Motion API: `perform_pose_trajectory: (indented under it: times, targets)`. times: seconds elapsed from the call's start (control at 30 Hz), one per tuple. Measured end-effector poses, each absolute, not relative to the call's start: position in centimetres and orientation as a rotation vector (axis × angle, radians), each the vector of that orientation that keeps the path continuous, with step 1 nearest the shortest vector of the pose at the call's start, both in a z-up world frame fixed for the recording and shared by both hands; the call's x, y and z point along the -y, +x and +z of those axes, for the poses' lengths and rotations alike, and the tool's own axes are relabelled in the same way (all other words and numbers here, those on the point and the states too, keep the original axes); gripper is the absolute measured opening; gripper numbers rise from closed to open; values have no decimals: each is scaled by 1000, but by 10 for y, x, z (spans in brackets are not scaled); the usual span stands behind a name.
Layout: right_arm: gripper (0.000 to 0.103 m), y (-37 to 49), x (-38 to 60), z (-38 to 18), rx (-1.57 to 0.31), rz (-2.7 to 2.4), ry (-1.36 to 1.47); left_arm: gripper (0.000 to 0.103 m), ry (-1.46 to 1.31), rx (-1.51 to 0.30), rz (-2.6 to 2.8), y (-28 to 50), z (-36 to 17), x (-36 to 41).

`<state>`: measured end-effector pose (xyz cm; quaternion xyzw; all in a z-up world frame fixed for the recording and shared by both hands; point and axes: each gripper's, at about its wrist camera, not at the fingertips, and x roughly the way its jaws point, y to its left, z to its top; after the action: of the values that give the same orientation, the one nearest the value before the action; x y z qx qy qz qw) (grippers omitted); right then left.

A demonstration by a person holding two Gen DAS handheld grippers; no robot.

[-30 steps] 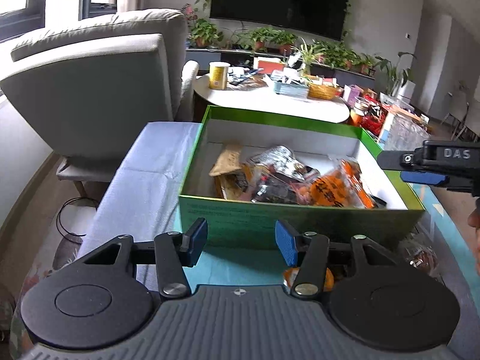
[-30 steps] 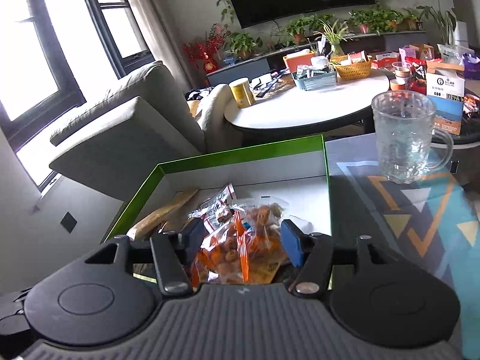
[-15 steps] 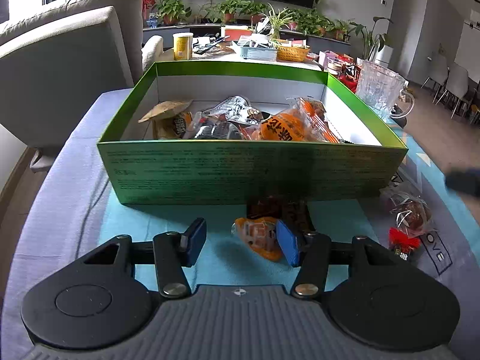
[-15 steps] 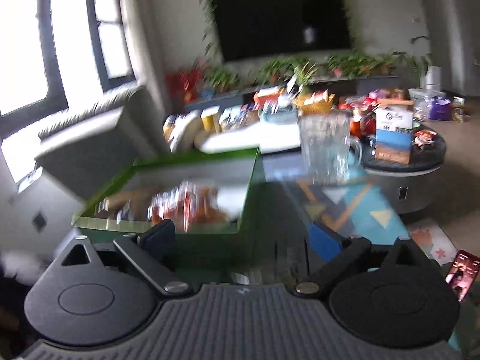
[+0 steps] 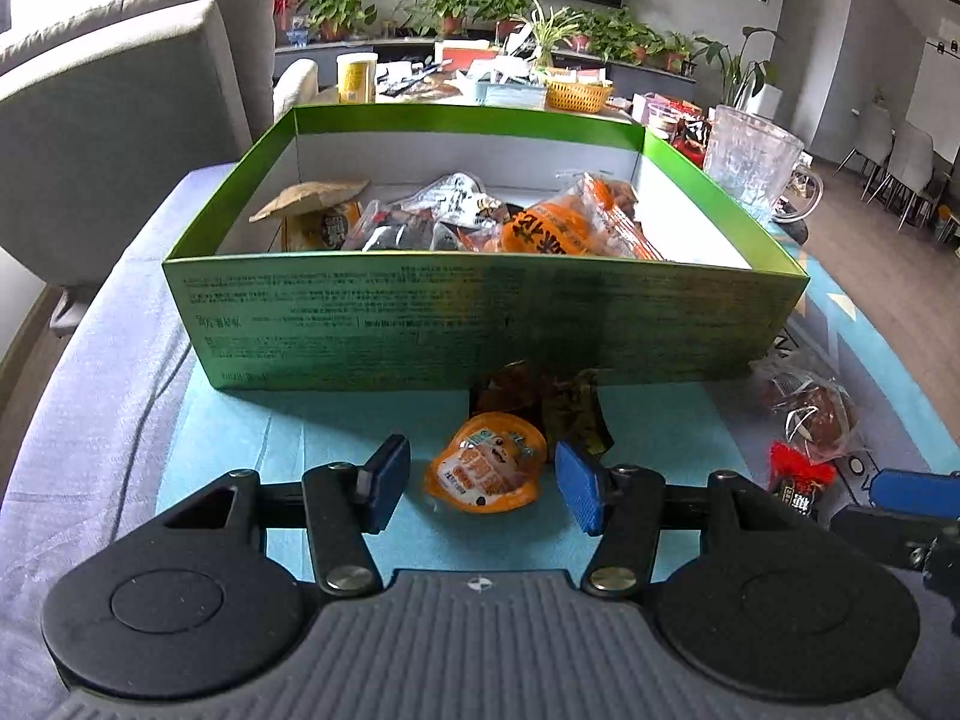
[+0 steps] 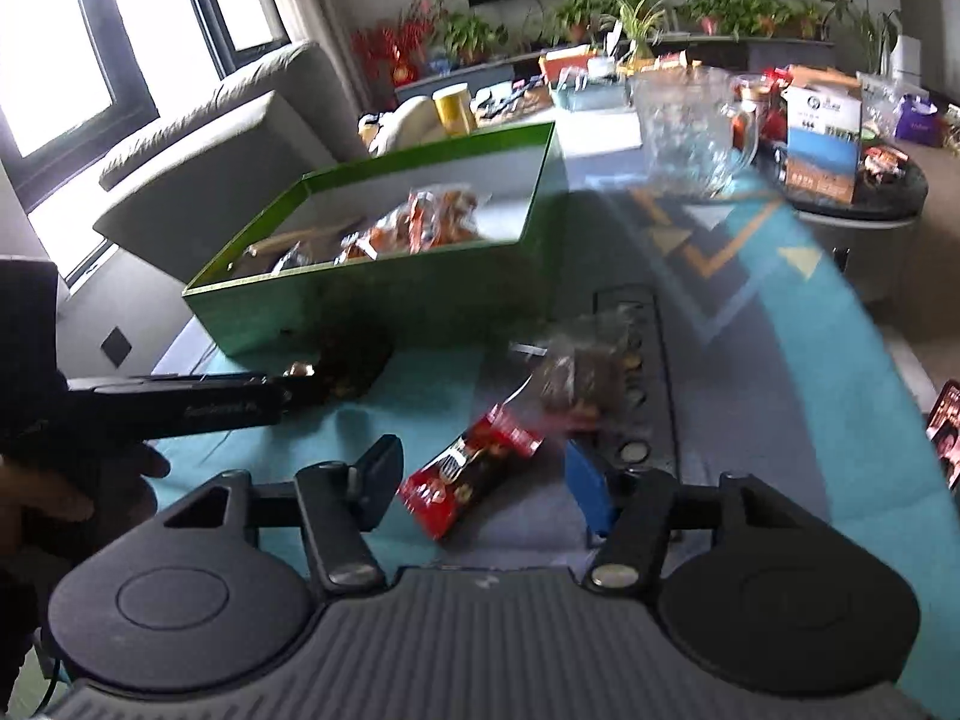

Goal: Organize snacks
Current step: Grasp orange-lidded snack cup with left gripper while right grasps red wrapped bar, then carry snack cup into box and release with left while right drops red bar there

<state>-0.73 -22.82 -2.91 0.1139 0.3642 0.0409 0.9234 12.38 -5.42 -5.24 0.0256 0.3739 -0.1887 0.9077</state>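
While both grippers apart, right gripper [image 6: 480, 480] closing around red packet [image 6: 468, 474]: teal-clothed worktop [image 5: 240, 432], green box [image 5: 480, 312], sofa [image 5: 120, 90] behind.

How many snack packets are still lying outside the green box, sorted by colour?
Orange packet: 1
Red packet: 1
Clear bag: 1
Dark packets: 2, as far as I can tell
Total: 5
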Motion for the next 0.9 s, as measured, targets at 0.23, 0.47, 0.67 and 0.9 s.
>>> perform_pose_trajectory:
  times: [0.23, 0.47, 0.67, 0.9]
  targets:
    - [62, -3, 220, -36, -793, 80, 248, 49, 60, -758, -408, 123, -54, 56]
    - [62, 9, 207, -39, -806, 75, 217, 37, 100, -741, -452, 112, -53, 54]
    - [62, 13, 190, -46, -797, 51, 83, 37, 69, -748, -455, 105, -52, 44]
    - [33, 10, 206, -42, -787, 83, 154, 37, 33, -725, -448, 100, -44, 33]
